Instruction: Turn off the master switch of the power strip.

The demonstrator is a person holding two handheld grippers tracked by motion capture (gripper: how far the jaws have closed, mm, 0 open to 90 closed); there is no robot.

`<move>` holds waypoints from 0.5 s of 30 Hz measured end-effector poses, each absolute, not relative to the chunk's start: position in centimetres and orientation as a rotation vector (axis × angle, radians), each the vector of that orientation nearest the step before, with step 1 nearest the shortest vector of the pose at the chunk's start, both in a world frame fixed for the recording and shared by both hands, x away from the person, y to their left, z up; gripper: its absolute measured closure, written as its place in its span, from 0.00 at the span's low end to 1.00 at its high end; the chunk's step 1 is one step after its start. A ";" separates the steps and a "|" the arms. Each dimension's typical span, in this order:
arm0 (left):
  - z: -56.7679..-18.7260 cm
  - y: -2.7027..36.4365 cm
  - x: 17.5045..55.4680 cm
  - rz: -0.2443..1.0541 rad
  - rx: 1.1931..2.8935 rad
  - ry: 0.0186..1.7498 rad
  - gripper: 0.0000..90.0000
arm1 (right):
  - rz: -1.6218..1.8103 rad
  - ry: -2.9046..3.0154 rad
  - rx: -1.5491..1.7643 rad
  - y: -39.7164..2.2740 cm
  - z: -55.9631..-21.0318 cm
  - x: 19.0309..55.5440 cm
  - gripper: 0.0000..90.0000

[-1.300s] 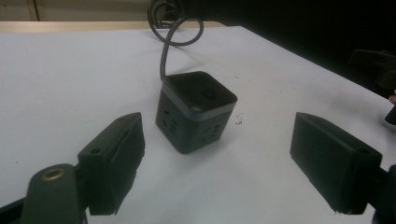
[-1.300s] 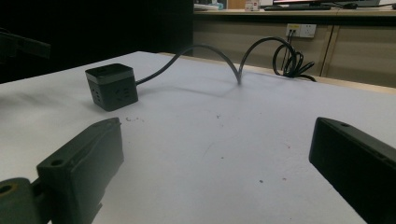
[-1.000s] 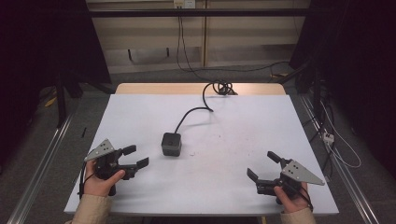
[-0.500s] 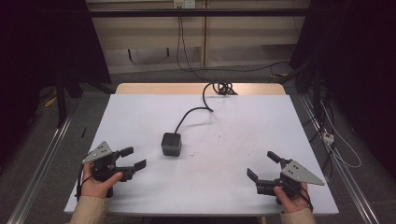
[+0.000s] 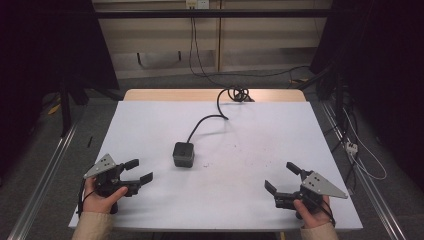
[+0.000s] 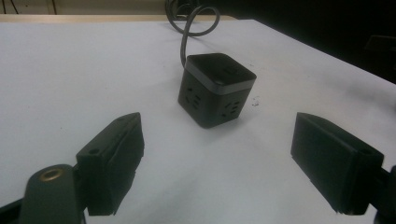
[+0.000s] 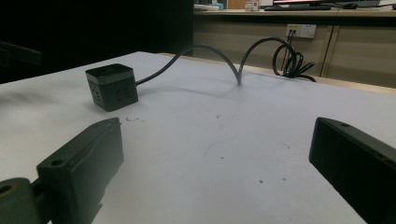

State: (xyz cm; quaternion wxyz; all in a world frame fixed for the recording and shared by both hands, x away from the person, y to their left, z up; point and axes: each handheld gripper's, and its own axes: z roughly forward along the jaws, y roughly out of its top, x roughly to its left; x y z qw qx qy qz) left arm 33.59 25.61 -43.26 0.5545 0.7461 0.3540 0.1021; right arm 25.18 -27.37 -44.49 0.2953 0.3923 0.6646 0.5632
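socket cube mid-table, both grippers open

We look along the right gripper, its 2 black jaws spread wide with only bare white table between them. Beyond the left jaw sits a black socket cube with a grey band. Its dark cable arches away from the cube to a coil at the table's far edge.
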 end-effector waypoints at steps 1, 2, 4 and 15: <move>-43.3 25.7 33.6 0.240 1.762 0.838 0.19 | 1.498 1.769 1.044 -27.4 -44.5 25.2 0.03; -43.3 25.7 33.5 0.240 1.756 0.841 0.19 | 1.498 1.770 1.043 -27.4 -44.5 25.2 0.03; -43.3 25.8 33.5 0.238 1.754 0.843 0.19 | 1.496 1.772 1.042 -27.4 -44.5 25.2 0.03; -43.6 25.7 33.9 0.232 1.762 0.843 0.19 | 1.497 1.782 1.049 -27.4 -44.6 25.3 0.03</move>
